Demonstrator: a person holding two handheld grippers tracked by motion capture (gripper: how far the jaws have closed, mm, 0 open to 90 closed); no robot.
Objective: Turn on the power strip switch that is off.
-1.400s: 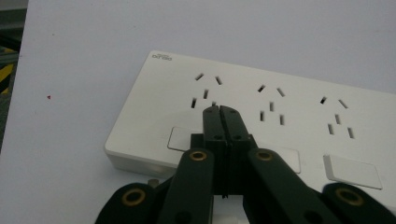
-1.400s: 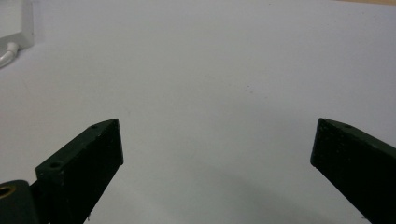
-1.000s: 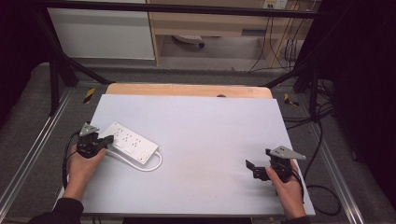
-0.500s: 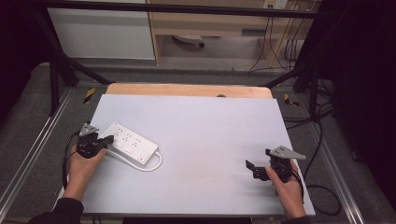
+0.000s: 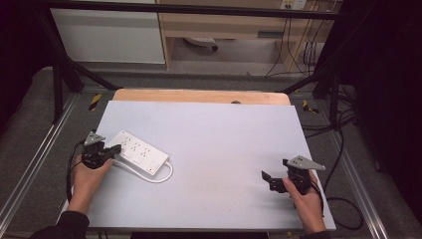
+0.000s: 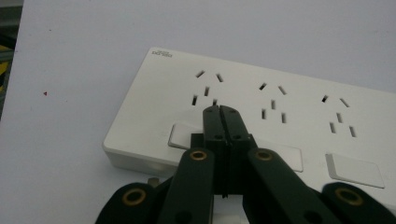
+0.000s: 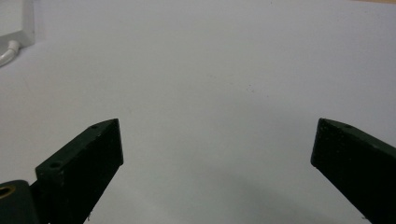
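A white power strip (image 5: 139,151) lies at the left of the white table (image 5: 219,139), with its white cord (image 5: 166,175) looping off its near right end. My left gripper (image 5: 116,149) is shut, its tips over the strip's left end. In the left gripper view the closed jaws sit just above the strip (image 6: 289,121), over a white rocker switch (image 6: 183,135) below the first socket; nothing is between them. My right gripper (image 5: 265,179) stands open near the table's front right, over bare surface, with both fingers (image 7: 84,163) wide apart.
A wooden board edge (image 5: 199,95) runs along the table's far side. Metal frame rails (image 5: 30,164) flank the table, and black cables (image 5: 343,149) hang at the right. Cabinets (image 5: 107,35) stand behind. The strip's corner and cord (image 7: 10,49) show far left in the right gripper view.
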